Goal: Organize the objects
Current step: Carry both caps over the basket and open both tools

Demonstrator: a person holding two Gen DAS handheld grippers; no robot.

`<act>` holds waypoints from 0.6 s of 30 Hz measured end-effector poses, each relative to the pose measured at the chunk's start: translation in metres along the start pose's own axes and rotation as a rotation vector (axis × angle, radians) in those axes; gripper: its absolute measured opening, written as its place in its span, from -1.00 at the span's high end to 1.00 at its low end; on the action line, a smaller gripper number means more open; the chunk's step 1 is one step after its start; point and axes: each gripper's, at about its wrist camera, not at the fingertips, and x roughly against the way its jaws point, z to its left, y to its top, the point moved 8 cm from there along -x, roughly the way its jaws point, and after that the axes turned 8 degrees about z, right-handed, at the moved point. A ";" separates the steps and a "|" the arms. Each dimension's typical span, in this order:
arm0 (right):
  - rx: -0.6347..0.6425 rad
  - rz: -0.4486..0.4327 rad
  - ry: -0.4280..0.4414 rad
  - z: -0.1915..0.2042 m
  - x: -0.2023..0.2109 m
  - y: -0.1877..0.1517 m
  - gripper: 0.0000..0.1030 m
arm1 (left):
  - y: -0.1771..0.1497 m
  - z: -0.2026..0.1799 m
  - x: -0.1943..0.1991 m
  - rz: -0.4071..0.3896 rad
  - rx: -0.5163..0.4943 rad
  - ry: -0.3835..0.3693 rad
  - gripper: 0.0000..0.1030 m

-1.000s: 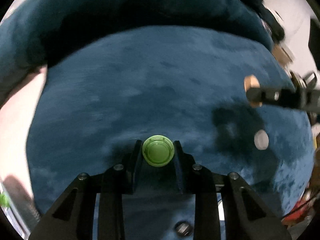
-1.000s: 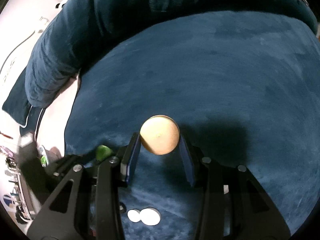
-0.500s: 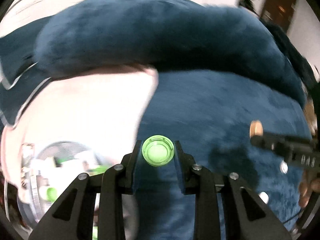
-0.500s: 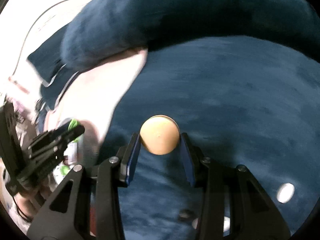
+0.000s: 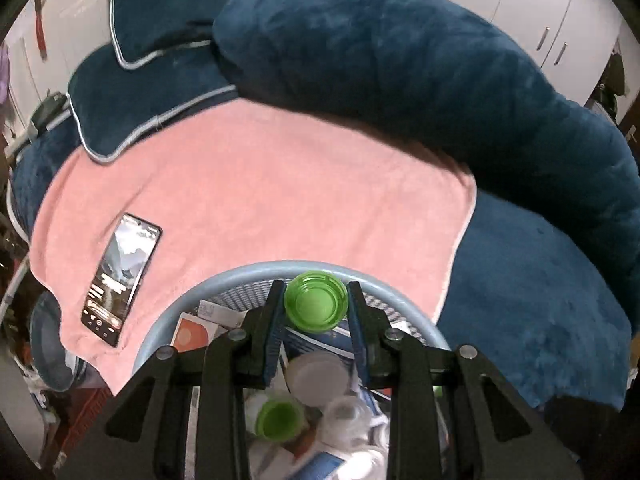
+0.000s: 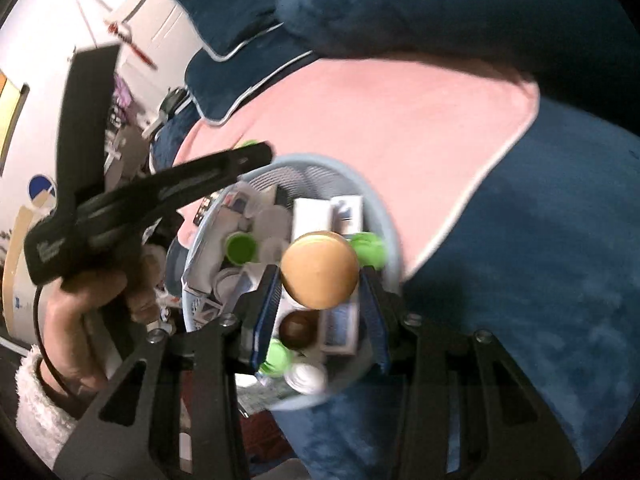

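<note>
While clamped in left hand-held gripper (image 5: pixel 316 307), green cap (image 5: pixel 316 300), over basket (image 5: pixel 248 276)

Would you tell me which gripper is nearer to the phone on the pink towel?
Left. The left gripper hangs over the basket beside the phone; the right gripper is farther right.

The basket (image 5: pixel 224 280) is cut off at 6 o'clock and half hidden behind the left gripper (image 5: pixel 316 304); print on its cartons (image 6: pixel 340 320) is too blurred to read.
</note>
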 end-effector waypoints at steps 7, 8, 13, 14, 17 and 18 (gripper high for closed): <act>-0.019 -0.053 0.002 0.006 -0.012 0.006 -0.52 | -0.009 0.005 0.004 -0.029 -0.027 0.101 -0.94; -0.018 -0.062 -0.010 0.004 -0.008 0.006 -0.57 | -0.010 0.004 0.008 -0.035 -0.040 0.126 -0.94; -0.037 -0.077 -0.111 -0.019 0.016 0.002 -0.87 | -0.016 -0.004 0.017 -0.043 -0.090 0.179 -0.98; -0.048 -0.076 -0.118 -0.025 0.020 -0.001 -0.87 | -0.018 -0.008 0.019 -0.048 -0.105 0.186 -0.98; -0.095 -0.080 -0.128 -0.043 0.030 -0.006 -0.88 | -0.023 -0.020 0.022 -0.051 -0.142 0.193 -0.98; -0.107 -0.082 -0.131 -0.047 0.032 -0.007 -0.88 | -0.024 -0.024 0.023 -0.054 -0.153 0.191 -0.98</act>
